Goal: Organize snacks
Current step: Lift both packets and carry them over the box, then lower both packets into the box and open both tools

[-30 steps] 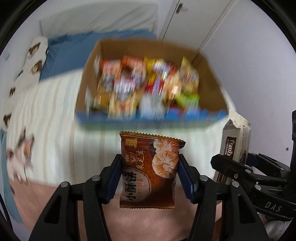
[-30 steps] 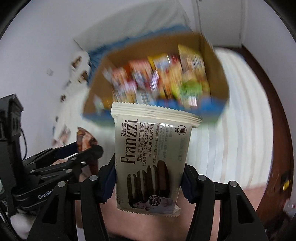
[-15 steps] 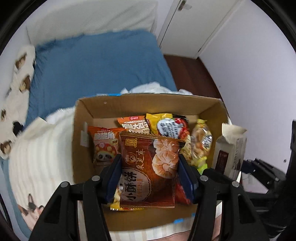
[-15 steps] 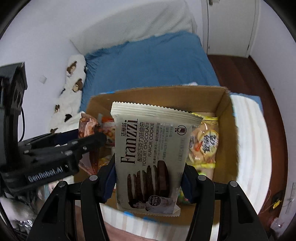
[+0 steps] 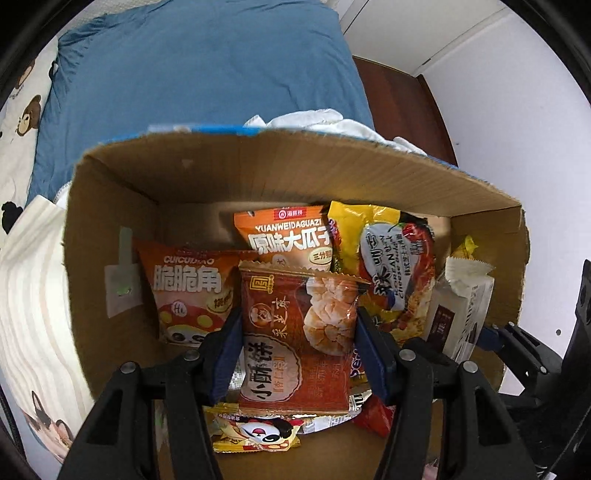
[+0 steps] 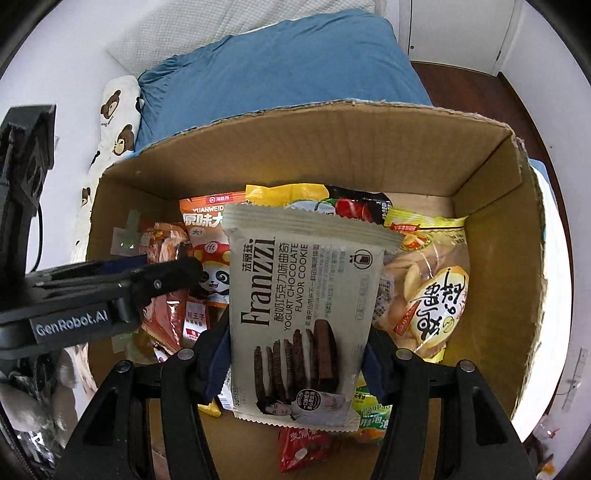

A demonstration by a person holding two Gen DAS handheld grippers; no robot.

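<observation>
My left gripper [image 5: 299, 354] is shut on a brown-red pastry packet [image 5: 295, 343], held inside the open cardboard box [image 5: 295, 162] over the snack bags. My right gripper [image 6: 297, 354] is shut on a beige Franzzi chocolate cookie pack [image 6: 303, 314], also held inside the box [image 6: 491, 173]. The cookie pack shows at the right of the left wrist view [image 5: 458, 314]. The left gripper and its packet [image 6: 162, 295] show at the left of the right wrist view. Several snack bags lie in the box, among them an orange seed bag [image 5: 288, 240] and a yellow biscuit bag [image 6: 428, 291].
The box stands on a bed with a blue cover [image 5: 199, 74] and a striped white blanket [image 5: 26, 295]. A bear-print pillow [image 6: 118, 118] lies at the left. White doors [image 6: 458, 29] and dark wood floor [image 5: 399, 96] are beyond the bed.
Both grippers moved forward and down over the box, carrying their packets from in front of the box to inside it. Both stay shut on their packets.
</observation>
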